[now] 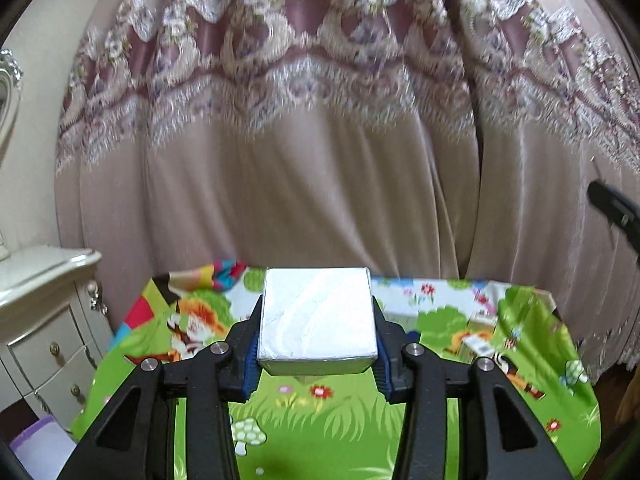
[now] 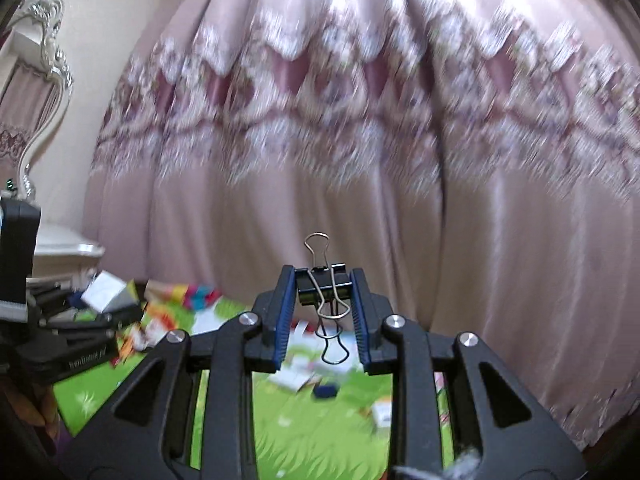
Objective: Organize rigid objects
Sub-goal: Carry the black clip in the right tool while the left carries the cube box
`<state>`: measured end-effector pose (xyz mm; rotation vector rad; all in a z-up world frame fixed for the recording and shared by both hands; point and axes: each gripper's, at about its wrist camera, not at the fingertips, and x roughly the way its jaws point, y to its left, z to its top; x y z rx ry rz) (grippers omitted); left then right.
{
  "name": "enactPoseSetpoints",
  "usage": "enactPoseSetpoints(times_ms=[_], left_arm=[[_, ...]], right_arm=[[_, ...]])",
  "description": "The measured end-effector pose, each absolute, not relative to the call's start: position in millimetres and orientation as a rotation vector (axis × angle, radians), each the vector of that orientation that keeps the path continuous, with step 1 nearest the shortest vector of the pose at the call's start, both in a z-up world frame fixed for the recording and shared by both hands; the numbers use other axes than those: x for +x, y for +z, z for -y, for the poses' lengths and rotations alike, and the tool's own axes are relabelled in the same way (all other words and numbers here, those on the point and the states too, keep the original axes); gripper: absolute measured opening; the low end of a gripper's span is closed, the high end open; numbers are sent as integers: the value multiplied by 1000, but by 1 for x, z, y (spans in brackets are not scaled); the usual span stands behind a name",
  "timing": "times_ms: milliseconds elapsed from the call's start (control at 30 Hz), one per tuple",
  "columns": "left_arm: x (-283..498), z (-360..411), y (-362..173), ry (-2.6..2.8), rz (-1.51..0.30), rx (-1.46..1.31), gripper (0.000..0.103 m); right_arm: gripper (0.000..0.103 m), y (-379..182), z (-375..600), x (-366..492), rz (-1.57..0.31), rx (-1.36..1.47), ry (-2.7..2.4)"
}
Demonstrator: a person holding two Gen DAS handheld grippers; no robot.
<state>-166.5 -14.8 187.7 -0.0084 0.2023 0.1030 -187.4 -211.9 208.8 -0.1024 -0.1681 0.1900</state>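
My left gripper (image 1: pixel 318 320) is shut on a silver foil-wrapped box (image 1: pixel 318 314) and holds it above the green cartoon-print table cover (image 1: pixel 340 420). My right gripper (image 2: pixel 322 288) is shut on a black binder clip (image 2: pixel 322 284) with wire handles, held in the air above the same cover (image 2: pixel 320 432). In the right wrist view the left gripper with the silver box (image 2: pixel 106 290) shows at the left edge. The tip of the right gripper (image 1: pixel 616 212) shows at the right edge of the left wrist view.
A pink lace-trimmed curtain (image 1: pixel 320 140) hangs close behind the table. A white dresser with drawers (image 1: pixel 44 320) stands at the left. Small blurred items, a dark blue one (image 2: pixel 325 391) and white cards (image 2: pixel 382 412), lie on the cover.
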Motion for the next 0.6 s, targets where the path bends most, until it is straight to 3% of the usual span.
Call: enactPoseSetpoints(times_ms=[333,600], left_arm=[[-198,23,209,138,-72,14,45],[-214,11,214,190,-8,-19,45]], right_arm=[[31,226,215,-226,309,-104,132],[31,225,206,-230,307,-127,155]])
